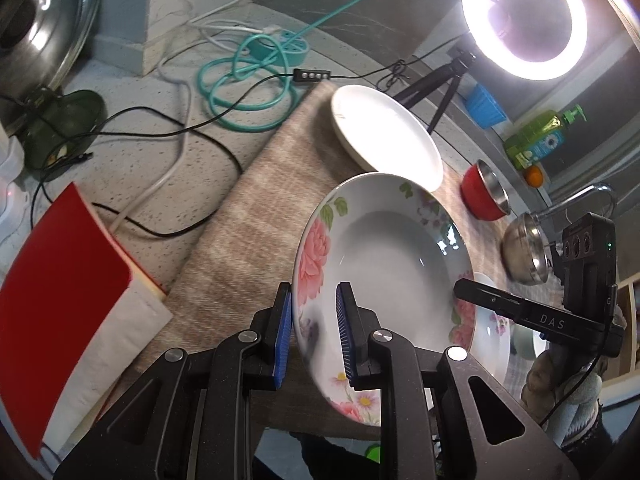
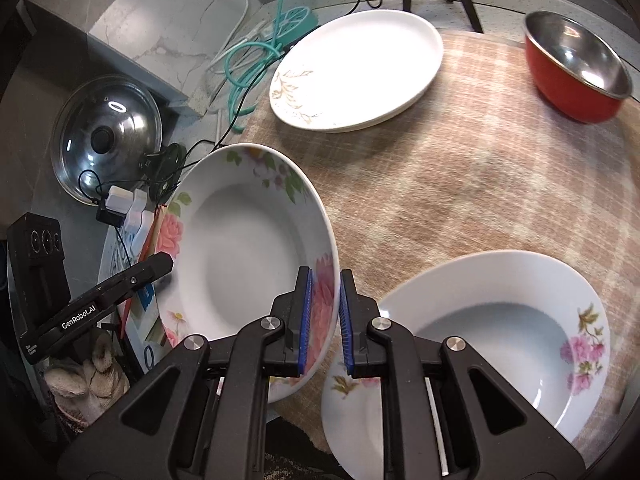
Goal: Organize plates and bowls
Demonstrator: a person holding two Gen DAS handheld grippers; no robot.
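Note:
A deep plate with pink flowers [image 1: 392, 256] hangs tilted above the checked mat [image 2: 440, 200], held on two sides. My left gripper [image 1: 314, 304] is shut on its left rim. My right gripper [image 2: 326, 280] is shut on the opposite rim of the same plate [image 2: 248, 256]. Each wrist view shows the other gripper's black finger at the far rim. A second deep flowered plate [image 2: 500, 336] lies on the mat below and to the right. Farther back sit a flat white plate [image 2: 356, 68] and a red bowl with a steel inside [image 2: 576, 68]. A steel bowl [image 1: 524, 252] lies on its side beyond the held plate.
A lit ring light [image 1: 524, 20] on a tripod stands behind the mat. Teal and black cables [image 1: 248, 80] sprawl on the counter at the left. A red book [image 1: 60, 280] lies left of the mat. A glass pot lid [image 2: 108, 140] leans nearby; a green soap bottle [image 1: 540, 136] stands at the far right.

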